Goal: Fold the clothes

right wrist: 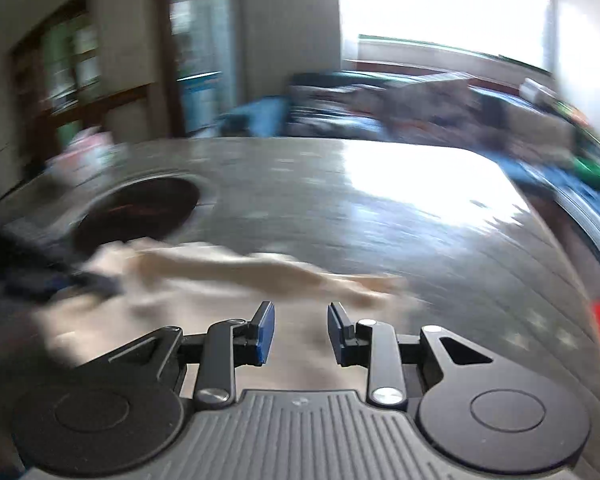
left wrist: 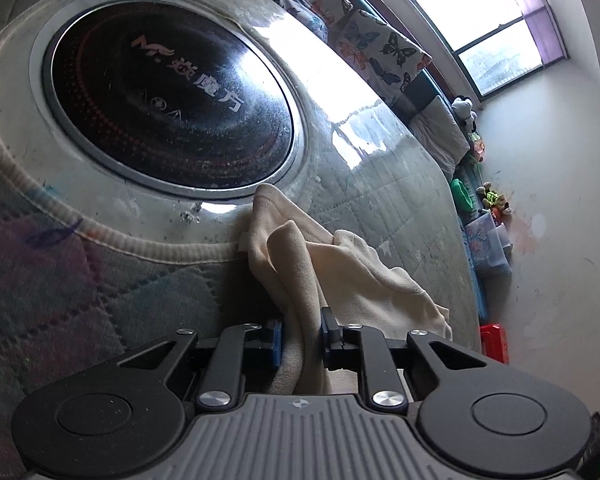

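Left gripper (left wrist: 300, 340): clamped on cream garment (left wrist: 352, 276).
Right gripper (right wrist: 301, 330): jaws apart, empty — view blurred.
Advice: pinch an opposite edge, pull flat.

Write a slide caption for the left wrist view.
Left tool shut on a bunched cream garment, lying on the quilted table cover beside the round black cooktop.

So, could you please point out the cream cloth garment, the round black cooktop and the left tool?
cream cloth garment (left wrist: 364, 276), left wrist view, spread middle.
round black cooktop (left wrist: 168, 104), left wrist view, glass centre.
left tool (left wrist: 302, 340), left wrist view, between fingertips.
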`<state>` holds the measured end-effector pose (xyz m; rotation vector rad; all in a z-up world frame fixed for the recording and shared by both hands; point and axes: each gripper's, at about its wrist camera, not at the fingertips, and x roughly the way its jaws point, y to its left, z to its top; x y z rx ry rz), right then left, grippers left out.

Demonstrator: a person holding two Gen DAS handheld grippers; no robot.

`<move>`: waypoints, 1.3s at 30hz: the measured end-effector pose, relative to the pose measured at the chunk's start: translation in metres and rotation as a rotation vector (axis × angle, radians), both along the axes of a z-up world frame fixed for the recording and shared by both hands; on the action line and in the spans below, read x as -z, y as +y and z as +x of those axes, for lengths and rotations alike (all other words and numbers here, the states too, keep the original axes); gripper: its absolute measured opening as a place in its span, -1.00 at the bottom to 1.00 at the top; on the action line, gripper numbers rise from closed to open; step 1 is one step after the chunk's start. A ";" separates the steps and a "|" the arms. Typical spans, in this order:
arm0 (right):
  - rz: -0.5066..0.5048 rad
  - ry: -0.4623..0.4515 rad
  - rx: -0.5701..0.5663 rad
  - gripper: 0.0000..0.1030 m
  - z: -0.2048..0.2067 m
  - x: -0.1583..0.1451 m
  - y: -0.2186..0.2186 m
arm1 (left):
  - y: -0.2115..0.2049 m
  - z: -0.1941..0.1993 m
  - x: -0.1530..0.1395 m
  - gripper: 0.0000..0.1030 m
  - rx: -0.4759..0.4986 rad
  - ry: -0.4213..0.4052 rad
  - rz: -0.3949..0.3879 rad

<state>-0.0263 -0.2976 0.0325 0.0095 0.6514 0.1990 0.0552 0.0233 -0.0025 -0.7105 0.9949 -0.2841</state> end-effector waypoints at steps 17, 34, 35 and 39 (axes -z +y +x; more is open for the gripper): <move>0.194 0.034 0.120 -0.82 0.019 0.031 -0.048 | -0.025 0.017 -0.022 -0.67 0.090 -0.102 0.163; 0.033 -0.127 0.273 -0.83 0.040 -0.032 -0.110 | -0.144 0.078 -0.058 -0.70 0.270 -0.242 0.175; 0.019 -0.131 0.286 -0.83 0.043 -0.035 -0.115 | -0.150 0.082 -0.057 -0.70 0.279 -0.245 0.176; 0.000 -0.102 0.318 -0.83 0.055 -0.024 -0.127 | -0.175 0.095 -0.050 -0.70 0.326 -0.252 0.190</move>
